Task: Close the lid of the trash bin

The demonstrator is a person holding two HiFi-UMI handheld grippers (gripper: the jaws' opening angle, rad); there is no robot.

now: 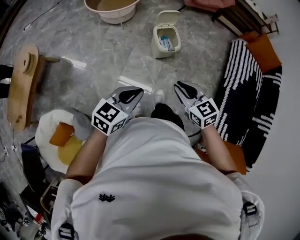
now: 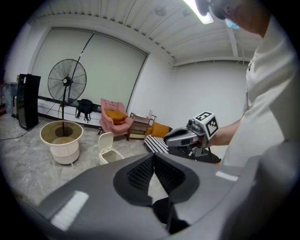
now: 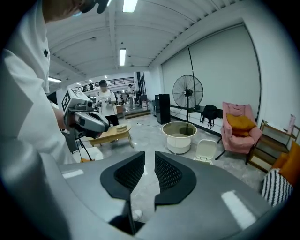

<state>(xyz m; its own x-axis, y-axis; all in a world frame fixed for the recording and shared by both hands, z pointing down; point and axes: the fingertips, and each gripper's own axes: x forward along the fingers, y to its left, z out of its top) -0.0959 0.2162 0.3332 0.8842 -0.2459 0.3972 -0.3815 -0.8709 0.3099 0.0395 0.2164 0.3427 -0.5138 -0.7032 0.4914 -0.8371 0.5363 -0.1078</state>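
The small cream plastic trash bin (image 1: 160,49) stands on the grey stone-patterned floor (image 1: 89,42), well ahead of the person. Its hinged cream lid (image 1: 168,18) is tipped back and upright, so the mouth is uncovered and some blue-and-white rubbish shows inside. By that, nothing of the closing is done yet.

A round cream basin (image 1: 112,9) sits near the bin on its left, and a black-and-white striped cushion (image 1: 239,89) lies off to the right.

Both tools are held close to the person's body, well apart from the bin. The left gripper (image 1: 132,95) has its black ribbed fingers (image 2: 140,173) pressed together at the tips, with nothing between them. The right gripper (image 1: 185,88) has its fingers (image 3: 166,173) parted by only a narrow slit, through which bare floor shows. What is left, I judge, is the whole job: reach the bin and tip the lid forward until it lies flat.
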